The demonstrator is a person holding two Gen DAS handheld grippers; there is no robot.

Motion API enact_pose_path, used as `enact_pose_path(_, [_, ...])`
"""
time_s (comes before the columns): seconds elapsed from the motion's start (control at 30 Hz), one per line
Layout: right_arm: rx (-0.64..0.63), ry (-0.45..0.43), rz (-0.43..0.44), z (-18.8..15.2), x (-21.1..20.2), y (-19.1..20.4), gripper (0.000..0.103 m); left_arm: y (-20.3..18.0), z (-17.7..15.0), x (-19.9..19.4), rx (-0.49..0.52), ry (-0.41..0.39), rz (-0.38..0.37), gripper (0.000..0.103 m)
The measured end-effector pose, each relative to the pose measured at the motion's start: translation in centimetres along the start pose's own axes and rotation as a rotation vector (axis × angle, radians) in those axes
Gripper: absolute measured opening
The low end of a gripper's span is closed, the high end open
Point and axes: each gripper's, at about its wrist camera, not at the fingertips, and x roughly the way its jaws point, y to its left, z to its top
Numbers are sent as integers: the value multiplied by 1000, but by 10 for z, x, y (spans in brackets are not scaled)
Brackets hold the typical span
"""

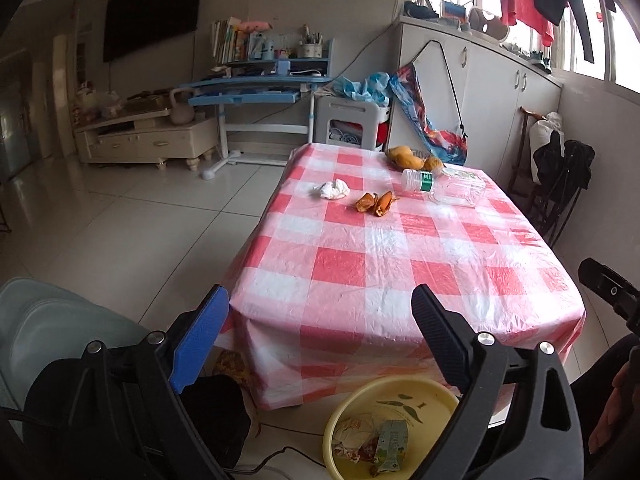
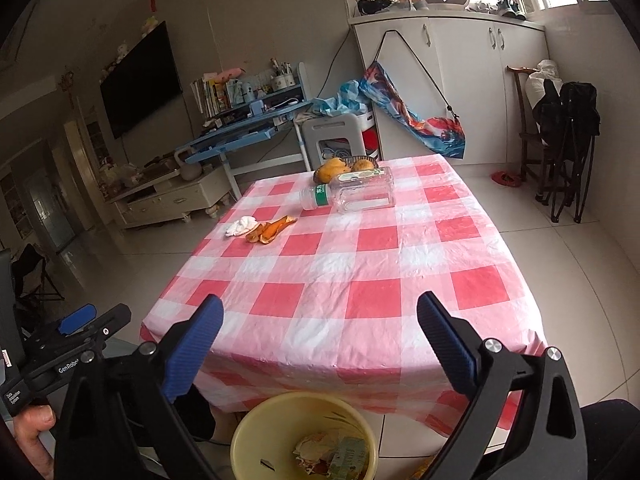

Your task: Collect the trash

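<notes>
**Checked surface, trash partly cleared**

A red-and-white checked surface [image 2: 360,264] is seen over a tiled floor. At its far end, a clear bottle [image 2: 352,194] is laid on its side, with orange peel [image 2: 272,230] and crumpled tissue [image 2: 240,226] beside it and fruit [image 2: 336,170] behind. Below its near edge, a yellow bin [image 2: 256,436] with trash is set. Both left gripper [image 1: 320,320] and right gripper [image 2: 320,332] fingers are spread apart, nothing held.
</notes>
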Motion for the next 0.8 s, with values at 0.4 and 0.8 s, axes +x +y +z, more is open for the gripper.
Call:
enact_pose_path(0.4, [-23, -1, -17, 0, 0, 2, 94, -4, -5, 0, 20, -12, 17, 89])
enact_pose_path(0.8, [-41, -1, -23, -1, 0, 6, 95, -2, -3, -2, 15, -20, 14, 90])
